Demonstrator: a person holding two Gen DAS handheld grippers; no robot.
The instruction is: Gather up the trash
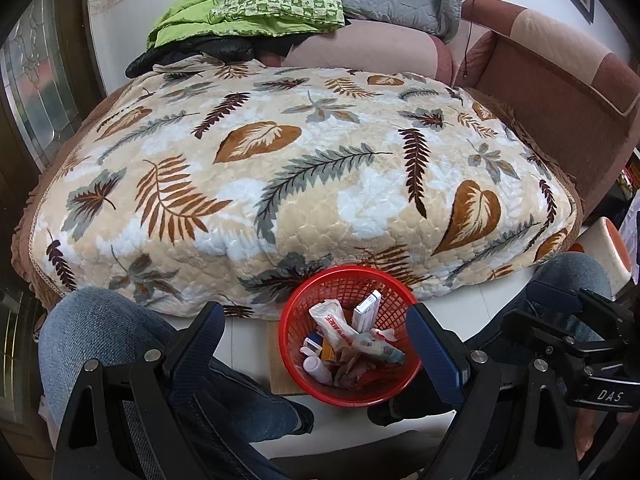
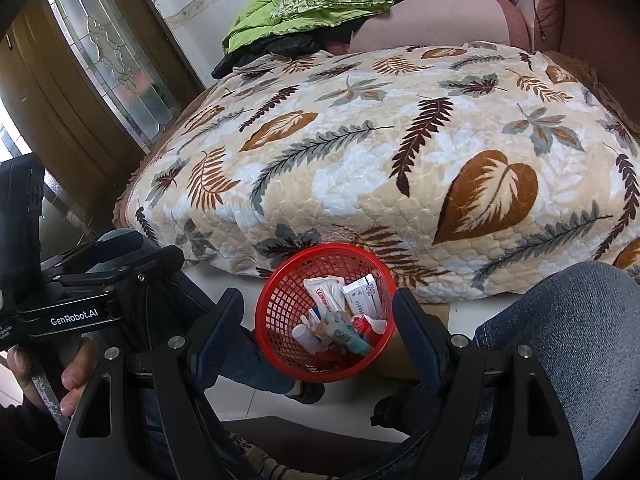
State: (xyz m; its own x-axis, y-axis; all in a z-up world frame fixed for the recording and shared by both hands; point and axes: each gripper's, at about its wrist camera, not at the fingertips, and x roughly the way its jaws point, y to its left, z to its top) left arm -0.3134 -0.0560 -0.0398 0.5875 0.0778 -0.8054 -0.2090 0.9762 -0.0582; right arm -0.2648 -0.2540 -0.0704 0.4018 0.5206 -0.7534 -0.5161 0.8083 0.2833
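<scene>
Holding red basket (image 1: 298, 314) at six o'clock, filled with boxes and tubes; leaving leaf-print bed (image 1: 320, 168) bare; keeping left tongs (image 1: 316, 344) and right tongs (image 2: 320, 332) apart, empty.

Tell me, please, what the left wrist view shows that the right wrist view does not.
Only the left wrist view shows the white and orange cup at right, and the right gripper's body. Only the right wrist view shows the hand holding the left gripper, and the glass door. Both share the red basket of trash, the leaf blanket, the green quilt, and open, empty jaws.
</scene>
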